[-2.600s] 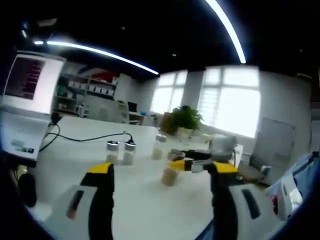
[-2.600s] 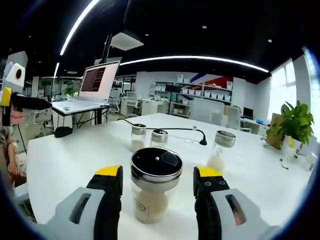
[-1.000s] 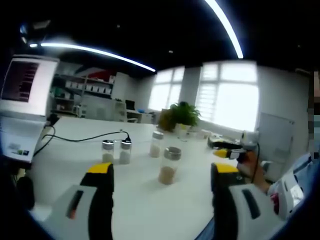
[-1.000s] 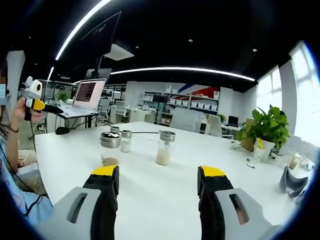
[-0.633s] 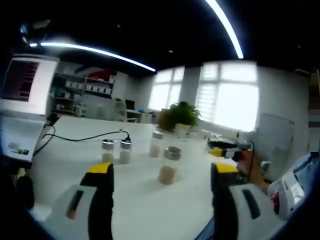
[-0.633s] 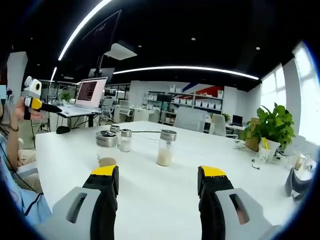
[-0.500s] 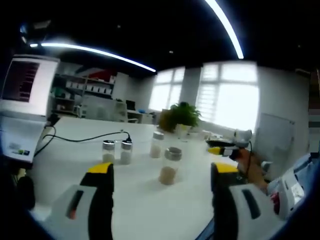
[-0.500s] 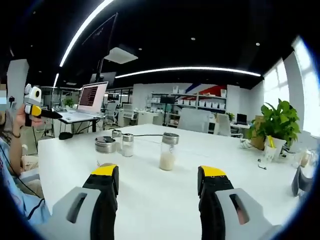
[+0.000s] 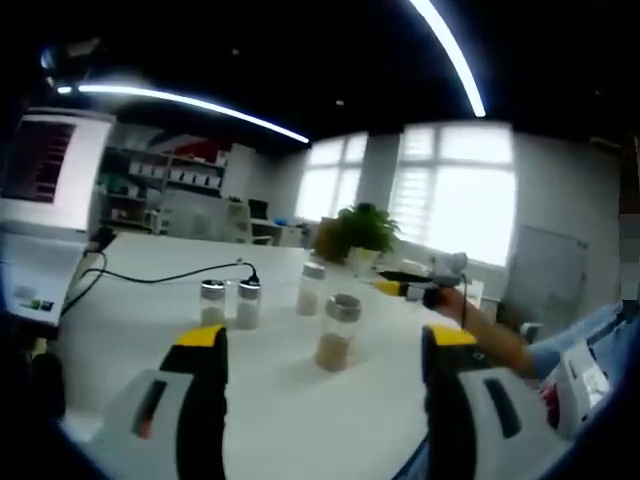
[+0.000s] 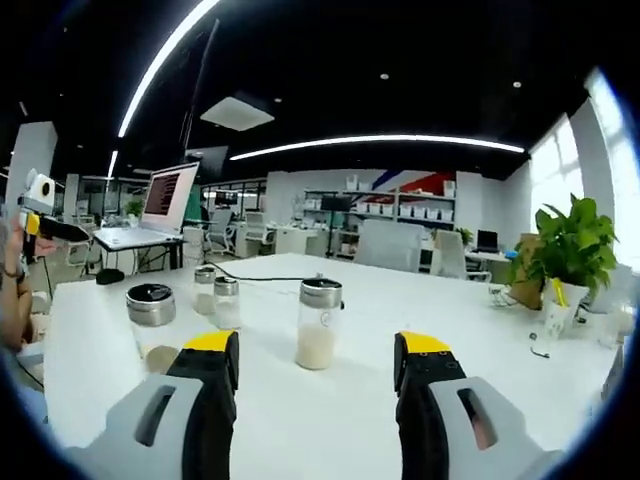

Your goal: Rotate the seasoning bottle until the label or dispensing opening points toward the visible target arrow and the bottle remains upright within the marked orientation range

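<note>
Four seasoning bottles upright on white table (image 10: 330,400), spaced apart, probably for separate handling. Left to right in right gripper view: squat dark-lidded jar (image 10: 152,322), two small shakers (image 10: 215,297), tall seasoning bottle (image 10: 318,323). Right gripper (image 10: 315,358) wide open, empty, lined up on tall bottle, just short of it. Left gripper (image 9: 325,345) wide open, empty, held well back from bottles. No target arrow discernible.
</note>
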`<state>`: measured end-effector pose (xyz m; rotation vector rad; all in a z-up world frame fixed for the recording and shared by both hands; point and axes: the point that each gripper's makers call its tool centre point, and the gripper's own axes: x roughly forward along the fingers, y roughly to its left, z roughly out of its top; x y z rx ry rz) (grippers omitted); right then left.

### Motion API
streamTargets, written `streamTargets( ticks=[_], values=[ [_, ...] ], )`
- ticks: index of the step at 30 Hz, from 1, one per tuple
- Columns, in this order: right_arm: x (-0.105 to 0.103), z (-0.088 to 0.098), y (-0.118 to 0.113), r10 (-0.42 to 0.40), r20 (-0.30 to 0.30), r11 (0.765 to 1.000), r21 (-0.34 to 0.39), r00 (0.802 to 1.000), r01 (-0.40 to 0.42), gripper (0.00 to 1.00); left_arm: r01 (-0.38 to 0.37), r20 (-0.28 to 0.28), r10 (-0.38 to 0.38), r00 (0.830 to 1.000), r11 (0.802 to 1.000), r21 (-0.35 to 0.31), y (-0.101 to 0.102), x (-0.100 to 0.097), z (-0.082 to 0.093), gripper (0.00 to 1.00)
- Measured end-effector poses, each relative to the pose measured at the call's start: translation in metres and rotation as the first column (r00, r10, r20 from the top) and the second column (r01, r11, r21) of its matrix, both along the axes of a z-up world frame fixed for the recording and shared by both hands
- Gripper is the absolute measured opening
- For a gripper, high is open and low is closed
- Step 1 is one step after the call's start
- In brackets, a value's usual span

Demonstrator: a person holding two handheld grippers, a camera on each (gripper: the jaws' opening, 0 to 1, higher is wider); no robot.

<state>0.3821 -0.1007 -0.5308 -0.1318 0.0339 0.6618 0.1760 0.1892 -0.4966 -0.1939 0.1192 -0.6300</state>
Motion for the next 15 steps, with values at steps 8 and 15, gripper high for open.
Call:
streamTargets(
  ticks=[8, 15],
  values=[
    [0.035, 0.008, 0.021, 0.13, 0.036, 0.986, 0.098, 0.991, -0.133, 0.66, -0.003, -0.004, 0.003, 1.0, 1.0, 0.011, 0.002, 0.001, -0.001, 0.84],
    [0.058, 0.008, 0.037, 0.176, 0.061, 0.982, 0.061, 0.983, -0.179, 0.62, -0.012, 0.0, 0.012, 1.0, 1.0, 0.013, 0.005, 0.002, 0.0, 0.84]
  ],
)
